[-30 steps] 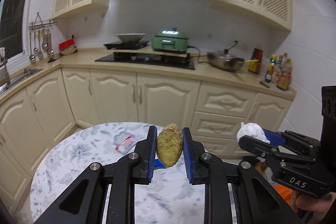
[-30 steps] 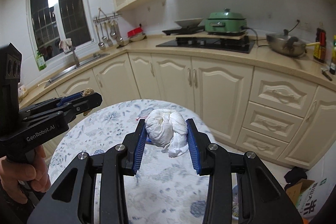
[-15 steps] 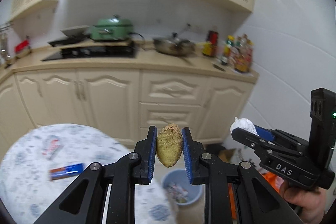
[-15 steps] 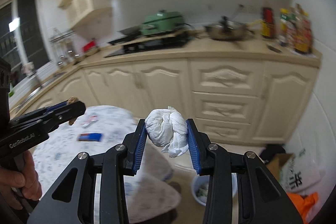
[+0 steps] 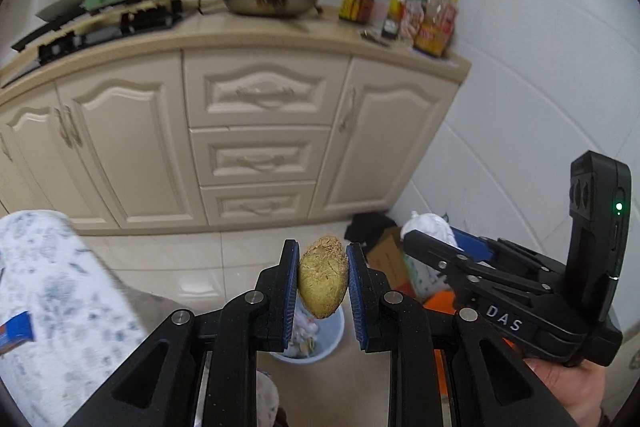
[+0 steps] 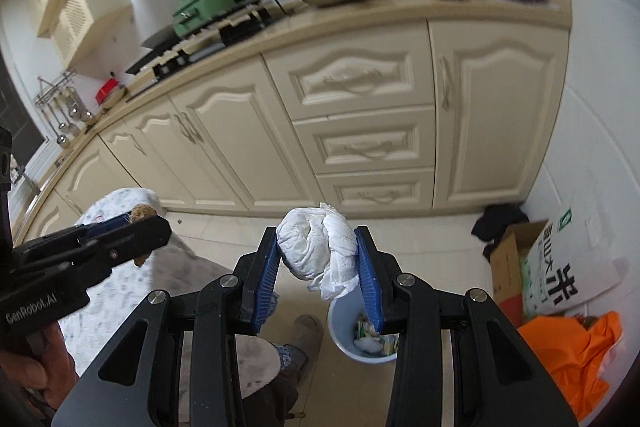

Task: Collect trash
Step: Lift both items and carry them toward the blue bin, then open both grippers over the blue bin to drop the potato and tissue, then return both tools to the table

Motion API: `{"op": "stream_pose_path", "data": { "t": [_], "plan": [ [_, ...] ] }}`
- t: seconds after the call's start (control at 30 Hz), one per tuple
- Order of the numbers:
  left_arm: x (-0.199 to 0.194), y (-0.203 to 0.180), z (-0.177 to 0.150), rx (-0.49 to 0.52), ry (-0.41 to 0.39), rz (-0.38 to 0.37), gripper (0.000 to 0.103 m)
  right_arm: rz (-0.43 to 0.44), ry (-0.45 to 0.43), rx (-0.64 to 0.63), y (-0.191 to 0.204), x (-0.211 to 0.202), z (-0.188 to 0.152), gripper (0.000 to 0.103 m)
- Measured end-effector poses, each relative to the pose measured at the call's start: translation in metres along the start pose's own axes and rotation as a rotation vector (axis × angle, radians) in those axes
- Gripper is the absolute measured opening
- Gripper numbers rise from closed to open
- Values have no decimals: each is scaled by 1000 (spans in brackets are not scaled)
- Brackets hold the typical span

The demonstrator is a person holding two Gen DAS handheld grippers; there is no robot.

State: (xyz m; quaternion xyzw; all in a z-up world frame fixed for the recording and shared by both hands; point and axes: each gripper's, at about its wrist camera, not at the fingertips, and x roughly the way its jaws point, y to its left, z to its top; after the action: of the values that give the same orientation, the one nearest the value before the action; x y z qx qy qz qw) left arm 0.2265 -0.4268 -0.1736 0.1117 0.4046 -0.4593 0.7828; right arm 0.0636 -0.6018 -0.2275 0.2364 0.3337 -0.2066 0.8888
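Left wrist view: a yellow-green, rough, egg-shaped lump (image 5: 322, 277), perhaps a husk or a bit of dried food, stands upright between the fingers of the left gripper (image 5: 322, 281), which are closed to a narrow gap and clamp it on both flanks. Below and just past those fingertips a pale blue waste bin (image 5: 320, 341) stands on the tiled floor (image 5: 240, 255), partly hidden by the fingers, with scraps already in it. To the right of the fingers the right gripper (image 5: 430, 233) holds a crumpled white tissue wad (image 5: 426, 225).

In the right wrist view the tissue wad (image 6: 318, 247) sits between that gripper's (image 6: 320, 255) blue pads, which are closed somewhat wider than the left ones and press on it, with a loose tail hanging below them. The bin (image 6: 340, 331) lies under the right-hand finger, only partly beneath the wad.

The likeliest failures, as I judge them:
- The lump is hard and rounded, so if released off-centre it could strike the rim and bounce onto the floor.
- The tissue is light and its tail may cling to a pad, so it could drift past the bin, towards the cardboard box (image 6: 506, 255) and the orange bag (image 6: 576, 351) to the right of the fingers.
- With both grippers near each other over one small opening, they could knock together.
- The views are blurred, which suggests quick movement; letting go before both grippers are steady above the bin would scatter the trash.
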Motion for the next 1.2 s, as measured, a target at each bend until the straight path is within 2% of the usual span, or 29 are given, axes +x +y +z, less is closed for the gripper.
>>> {"op": "stream_pose_path", "data": {
  "t": [0.23, 0.33, 0.4, 0.43, 0.47, 0.5, 0.53, 0.6, 0.67, 0.8, 1.0, 1.17, 1.2],
  "plan": [
    [81, 2, 37, -1, 98, -17, 20, 3, 64, 59, -31, 42, -2, 40],
    [115, 6, 42, -5, 165, 3, 27, 6, 98, 95, -43, 63, -4, 42],
    [130, 11, 49, -15, 186, 32, 53, 5, 125, 119, -50, 74, -8, 55],
    [134, 12, 51, -16, 186, 37, 60, 8, 134, 131, -53, 77, -11, 58],
    [135, 13, 54, -14, 182, 42, 73, 11, 139, 144, -56, 79, -13, 68],
    [135, 14, 56, -8, 174, 56, 82, 13, 141, 156, -59, 79, -15, 78],
    [136, 13, 57, -3, 163, 73, 85, 8, 140, 171, -61, 79, -18, 82],
    [132, 13, 60, 7, 143, 97, 93, 3, 140, 190, -63, 77, -21, 92],
    [122, 12, 61, 13, 119, 118, 95, -17, 133, 208, -64, 73, -23, 103],
    [92, 4, 62, 42, 39, 165, 102, -76, 137, 205, -59, 61, -24, 103],
    [31, 2, 43, 39, -66, 192, 102, -56, 95, 168, -30, 31, -17, 103],
    [-22, 17, 25, 11, -138, 222, 102, -28, 46, 105, 16, 4, -6, 103],
    [-47, 25, 5, 4, -149, 225, 102, -21, 38, 89, 26, 0, -4, 103]
  ]
}}
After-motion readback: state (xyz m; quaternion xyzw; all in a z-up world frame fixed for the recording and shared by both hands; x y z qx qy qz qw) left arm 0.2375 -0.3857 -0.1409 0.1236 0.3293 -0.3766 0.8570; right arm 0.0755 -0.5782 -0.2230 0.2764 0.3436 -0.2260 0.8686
